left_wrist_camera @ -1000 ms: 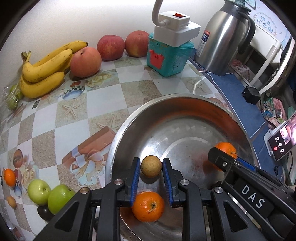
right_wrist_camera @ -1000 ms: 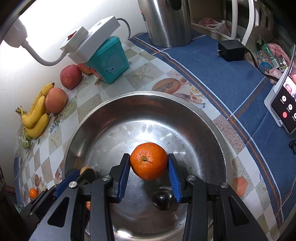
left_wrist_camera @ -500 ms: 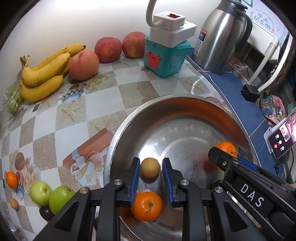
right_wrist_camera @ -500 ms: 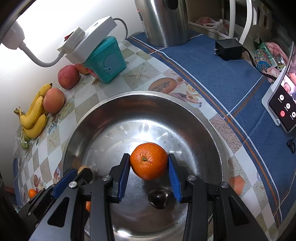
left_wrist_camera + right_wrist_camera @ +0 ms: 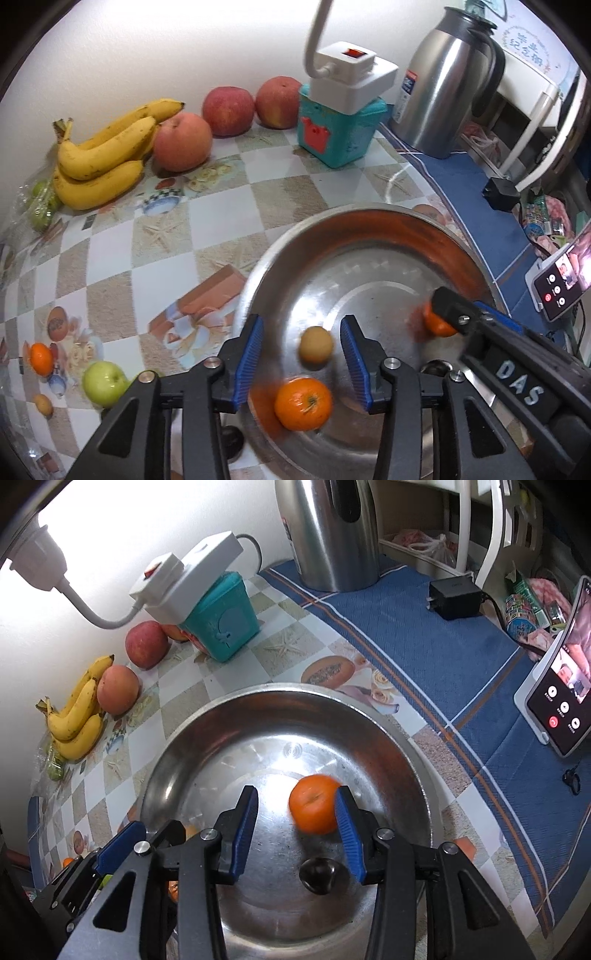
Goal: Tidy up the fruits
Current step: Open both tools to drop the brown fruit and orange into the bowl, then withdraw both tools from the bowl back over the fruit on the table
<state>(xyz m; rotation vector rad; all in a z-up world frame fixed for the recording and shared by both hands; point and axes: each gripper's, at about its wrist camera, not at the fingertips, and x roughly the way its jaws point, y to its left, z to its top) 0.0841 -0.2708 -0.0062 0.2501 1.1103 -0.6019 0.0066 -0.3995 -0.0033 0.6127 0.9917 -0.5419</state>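
The right gripper (image 5: pixel 447 317) arm bears the white letters "DAS".

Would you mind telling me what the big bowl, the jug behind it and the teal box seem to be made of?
The big bowl looks like polished stainless steel: it mirrors light and the orange. The jug looks like brushed steel with a satin sheen and a black handle, probably plastic. The teal box looks like moulded plastic, matte and evenly coloured.
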